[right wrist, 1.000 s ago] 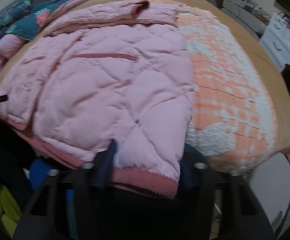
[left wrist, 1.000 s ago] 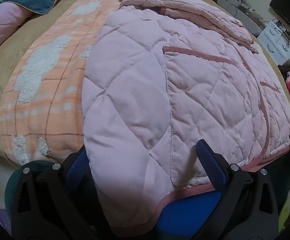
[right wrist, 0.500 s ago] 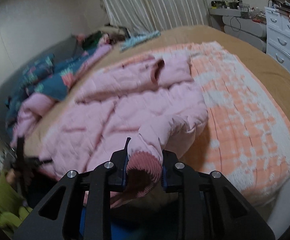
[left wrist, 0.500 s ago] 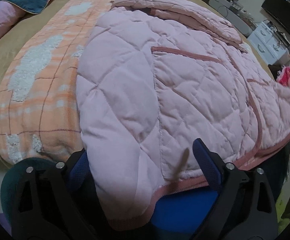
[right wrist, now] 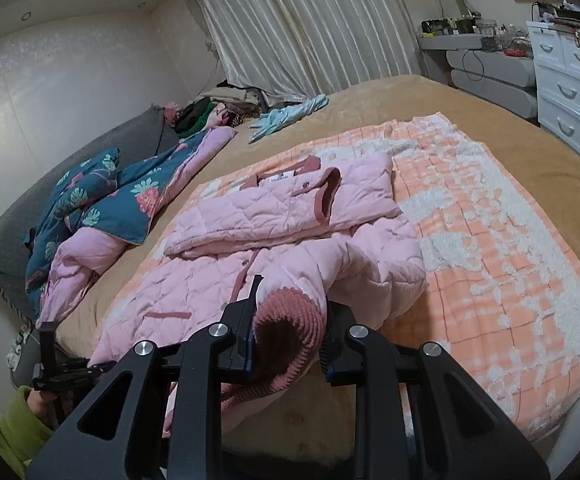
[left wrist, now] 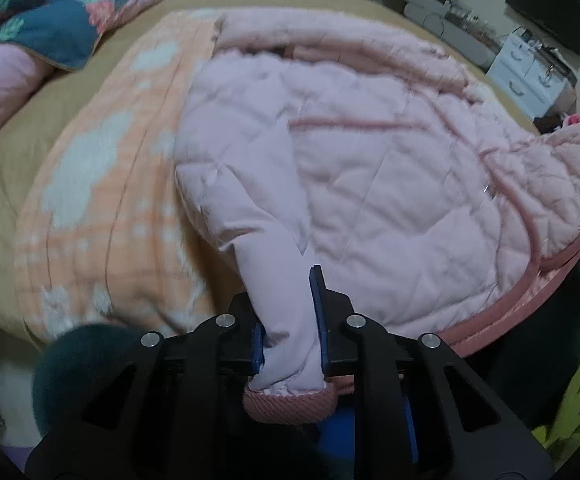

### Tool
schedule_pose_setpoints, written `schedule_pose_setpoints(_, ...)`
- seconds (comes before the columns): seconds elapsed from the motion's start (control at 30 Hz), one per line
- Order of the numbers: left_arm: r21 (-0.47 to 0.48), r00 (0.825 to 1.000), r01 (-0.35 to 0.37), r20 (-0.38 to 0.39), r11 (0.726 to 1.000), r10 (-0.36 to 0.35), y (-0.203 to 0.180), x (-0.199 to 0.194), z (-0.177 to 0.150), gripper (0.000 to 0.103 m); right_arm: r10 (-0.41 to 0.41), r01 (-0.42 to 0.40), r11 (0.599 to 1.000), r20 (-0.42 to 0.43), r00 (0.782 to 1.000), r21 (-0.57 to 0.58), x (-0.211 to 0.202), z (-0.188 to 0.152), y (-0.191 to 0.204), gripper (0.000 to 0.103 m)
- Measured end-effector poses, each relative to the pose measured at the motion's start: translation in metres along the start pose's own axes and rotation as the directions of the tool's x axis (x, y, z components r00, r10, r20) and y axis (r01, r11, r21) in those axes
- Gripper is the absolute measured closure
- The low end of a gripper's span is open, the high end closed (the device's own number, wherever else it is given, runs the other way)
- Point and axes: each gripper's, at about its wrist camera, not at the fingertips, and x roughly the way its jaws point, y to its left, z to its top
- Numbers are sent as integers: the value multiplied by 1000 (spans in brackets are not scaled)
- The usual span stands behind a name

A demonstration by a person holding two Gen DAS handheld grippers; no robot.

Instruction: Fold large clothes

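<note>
A pink quilted jacket (left wrist: 389,176) (right wrist: 226,280) lies front up on the bed, with a sleeve folded across its chest (right wrist: 290,204). My left gripper (left wrist: 288,320) is shut on the jacket's near hem corner, and the ribbed pink hem (left wrist: 290,404) bulges out below the blue pads. My right gripper (right wrist: 290,320) is shut on the other hem corner, and its ribbed band (right wrist: 286,332) is bunched between the fingers and raised off the bed. In the right wrist view the left gripper (right wrist: 50,360) shows at the lower left, held by a hand in a green sleeve (right wrist: 14,428).
An orange and white checked blanket (right wrist: 489,248) (left wrist: 102,184) lies under the jacket on a tan bed (right wrist: 409,100). A blue floral quilt (right wrist: 102,196) is bunched at the bed's left side. A clothes pile (right wrist: 218,108) lies by the curtain. White drawers (right wrist: 565,80) stand at the right.
My left jaws have closed on the hem corner and lifted it slightly. The right gripper has risen with its hem corner and tipped up, so the room shows.
</note>
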Motion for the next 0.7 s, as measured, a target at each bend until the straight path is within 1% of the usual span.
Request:
schedule_pose_setpoints(0.1,15,999,5,52,1000,-6,-5,-10,17,93,3,-3,1000,12,1000,10,-1,3,-2,81)
schedule_pose_setpoints(0.23,16,995,15,96,1000,-17,-9,-17,38,93,-6,5,1000,24,1000,23,-1,6,-7,81)
schedule_pose_setpoints(0.47,-6,990,42,138,999,-41,-4,-21,65,93,-27,24,998,40,999,62,0,11,-15,82)
schedule_pose_setpoints(0.7,-31,981,65,185,997,-58,-1,-28,86,93,-41,37,996,53,998,78,4,21,-18,82)
